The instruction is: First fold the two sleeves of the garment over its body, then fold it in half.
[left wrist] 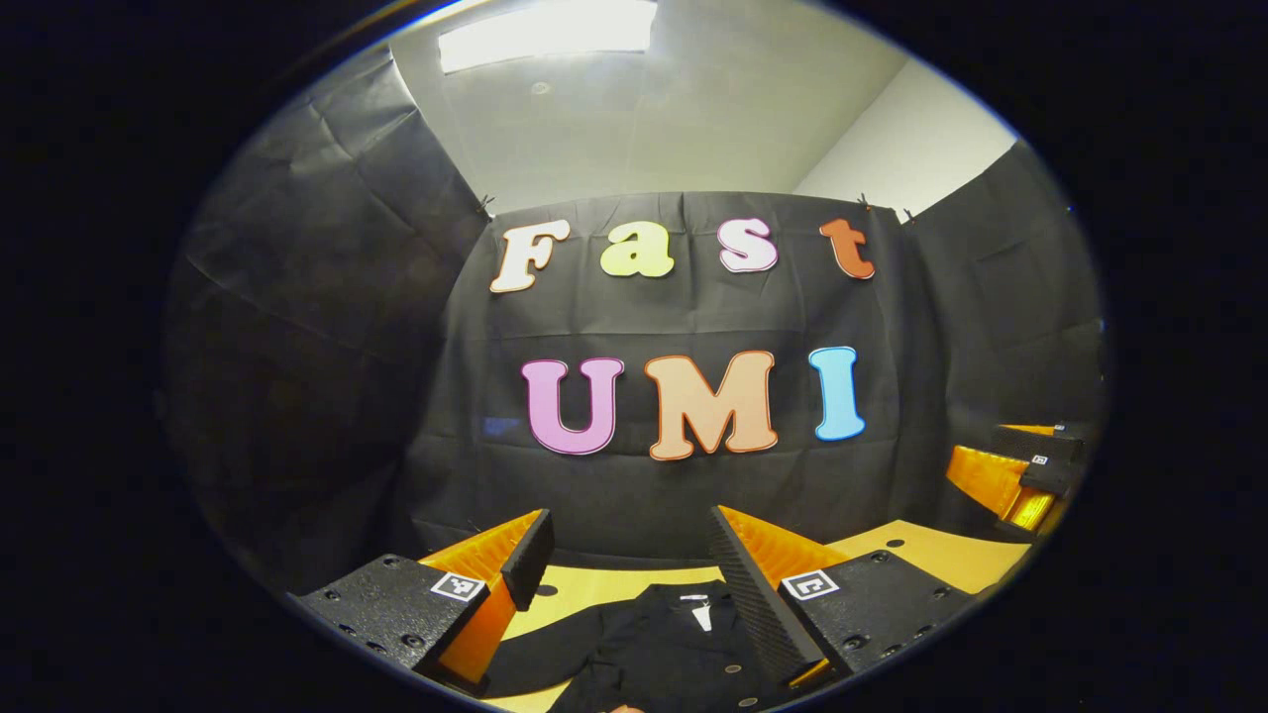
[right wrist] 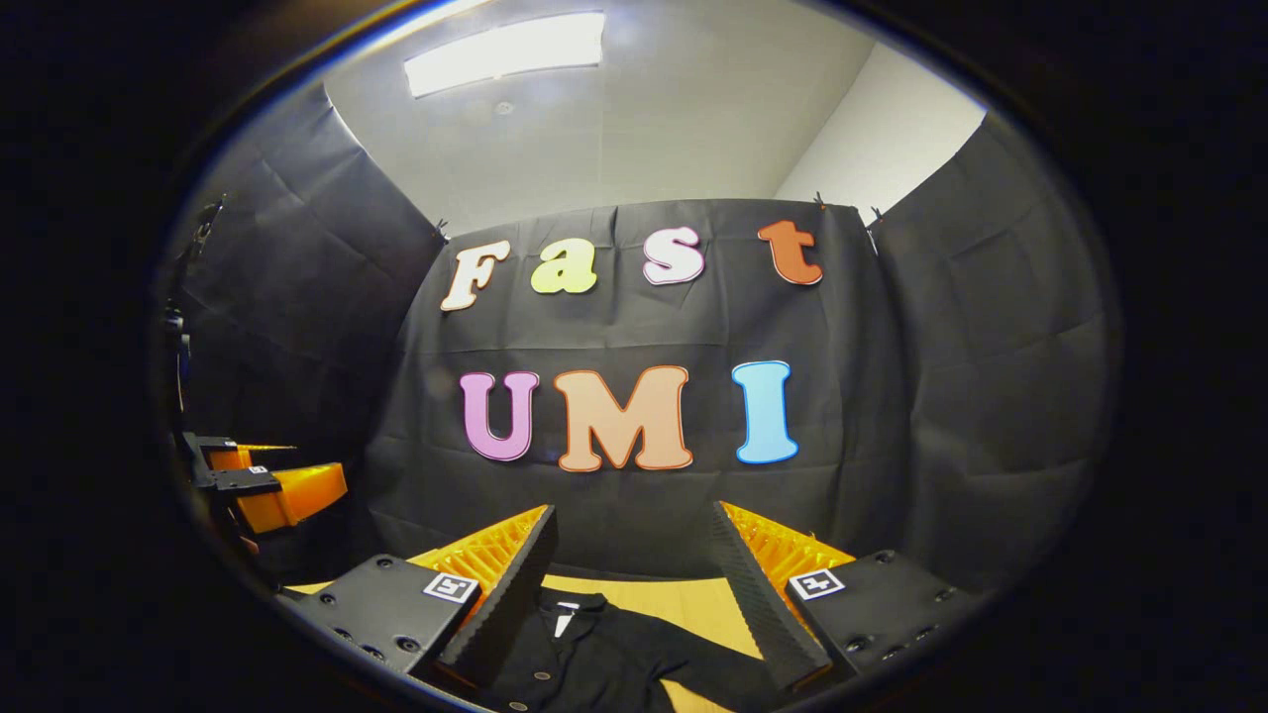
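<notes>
The garment (left wrist: 654,644), a dark buttoned shirt with a collar, lies flat on the table (left wrist: 941,555). In the left gripper view the left hand-held gripper (left wrist: 629,569) hangs above the garment with its fingers spread wide and nothing between them; the collar and the button line sit below the gap, nearer the right-hand finger, and one sleeve runs off under the left-hand finger. The other hand-held gripper shows far off at the right edge of that view, over the table's edge. In the right gripper view the right hand-held gripper (right wrist: 634,579) is likewise released, raised above the garment (right wrist: 594,654); the collar lies under its left-hand finger and a sleeve stretches across the table (right wrist: 693,604) toward its right-hand finger.
</notes>
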`<move>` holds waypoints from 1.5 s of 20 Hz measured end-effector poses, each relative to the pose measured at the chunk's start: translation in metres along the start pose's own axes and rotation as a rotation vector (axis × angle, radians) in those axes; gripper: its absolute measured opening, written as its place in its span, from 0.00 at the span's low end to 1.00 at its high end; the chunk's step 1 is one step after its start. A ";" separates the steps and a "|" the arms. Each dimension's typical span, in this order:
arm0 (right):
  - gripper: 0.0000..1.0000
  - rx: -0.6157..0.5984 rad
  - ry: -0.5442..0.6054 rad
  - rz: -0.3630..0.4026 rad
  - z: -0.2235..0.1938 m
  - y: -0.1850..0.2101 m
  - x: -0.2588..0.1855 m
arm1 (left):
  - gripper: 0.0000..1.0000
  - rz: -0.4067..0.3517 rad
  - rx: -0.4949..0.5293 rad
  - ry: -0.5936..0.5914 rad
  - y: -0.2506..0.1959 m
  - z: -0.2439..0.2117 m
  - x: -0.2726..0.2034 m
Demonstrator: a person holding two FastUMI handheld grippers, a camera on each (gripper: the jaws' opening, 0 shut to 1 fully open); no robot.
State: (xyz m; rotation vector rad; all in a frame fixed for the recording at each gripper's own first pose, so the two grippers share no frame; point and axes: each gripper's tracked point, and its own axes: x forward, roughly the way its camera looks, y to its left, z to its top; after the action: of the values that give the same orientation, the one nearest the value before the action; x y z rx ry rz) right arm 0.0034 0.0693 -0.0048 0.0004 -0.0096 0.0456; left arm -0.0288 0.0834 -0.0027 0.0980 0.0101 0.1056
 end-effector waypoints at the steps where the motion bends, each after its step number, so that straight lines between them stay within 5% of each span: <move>1: 0.98 0.000 -0.004 0.004 0.000 0.004 0.000 | 0.92 0.006 -0.001 0.004 0.005 -0.001 -0.002; 15: 0.98 -0.011 0.016 0.000 -0.019 0.048 -0.002 | 0.92 0.019 0.006 0.031 0.053 -0.022 -0.002; 30: 0.98 0.000 0.054 0.056 -0.025 0.052 0.007 | 0.92 0.028 -0.051 0.063 0.046 -0.037 0.012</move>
State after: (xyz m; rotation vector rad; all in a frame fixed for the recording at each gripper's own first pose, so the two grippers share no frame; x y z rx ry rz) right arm 0.0084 0.1213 -0.0301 -0.0007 0.0441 0.1014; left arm -0.0219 0.1339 -0.0353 0.0440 0.0688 0.1369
